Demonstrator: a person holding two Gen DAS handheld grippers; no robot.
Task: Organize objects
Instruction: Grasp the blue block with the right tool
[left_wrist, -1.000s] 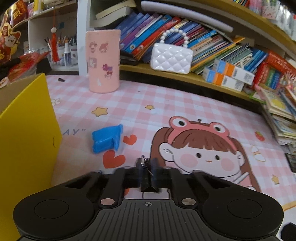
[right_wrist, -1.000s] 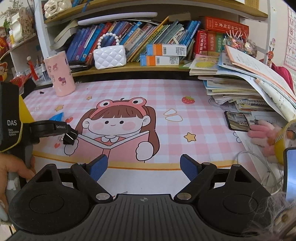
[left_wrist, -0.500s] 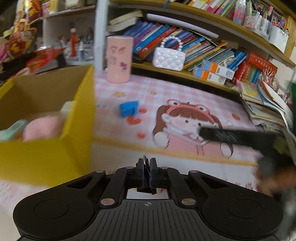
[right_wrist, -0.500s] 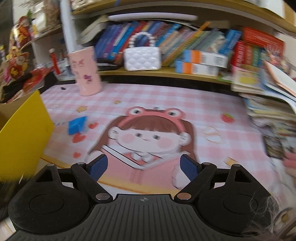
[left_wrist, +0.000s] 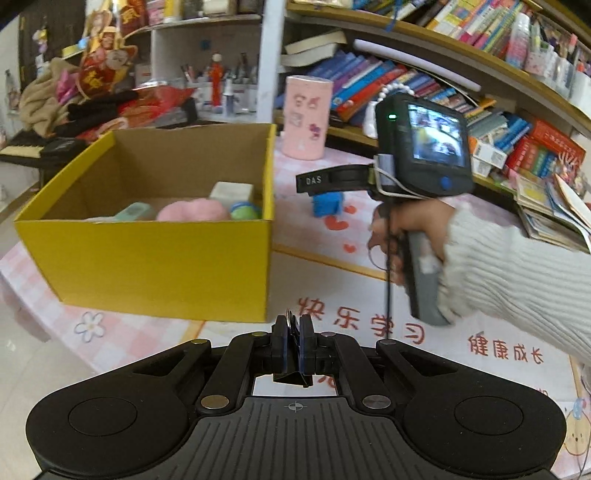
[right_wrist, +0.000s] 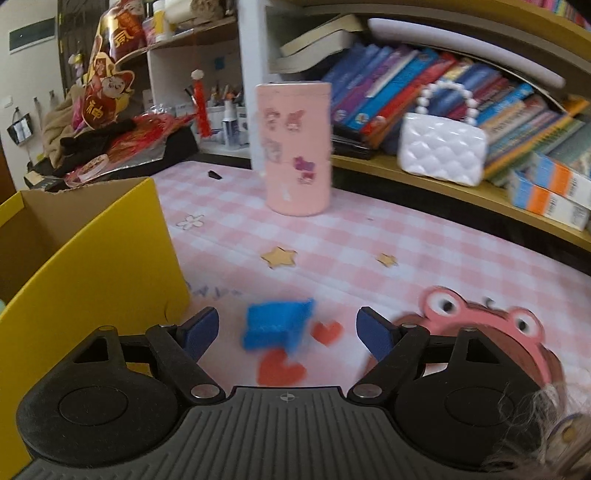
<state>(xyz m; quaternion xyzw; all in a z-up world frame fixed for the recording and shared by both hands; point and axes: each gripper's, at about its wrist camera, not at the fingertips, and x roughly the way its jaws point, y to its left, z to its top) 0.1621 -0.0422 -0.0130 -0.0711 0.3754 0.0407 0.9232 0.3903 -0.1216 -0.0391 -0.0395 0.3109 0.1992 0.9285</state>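
Left tool (left_wrist: 293, 345) is clenched on a small black binder clip (left_wrist: 291, 376), near the front corner of the yellow box (left_wrist: 166, 258) on the worktop (left_wrist: 424, 332). Right tool (right_wrist: 286, 332) has its jaws apart and closing, with the blue block (right_wrist: 277, 326) lying between its blue pads, not yet pressed. That block sits on the pink checked mat (right_wrist: 369, 236), just right of the box, with a pink cylinder (right_wrist: 297, 147) farther back.

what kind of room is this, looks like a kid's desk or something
Most likely a child's study corner at home: a desk under a pink cartoon mat, crowded shelves of children's books behind it, and a yellow box holding small toys.
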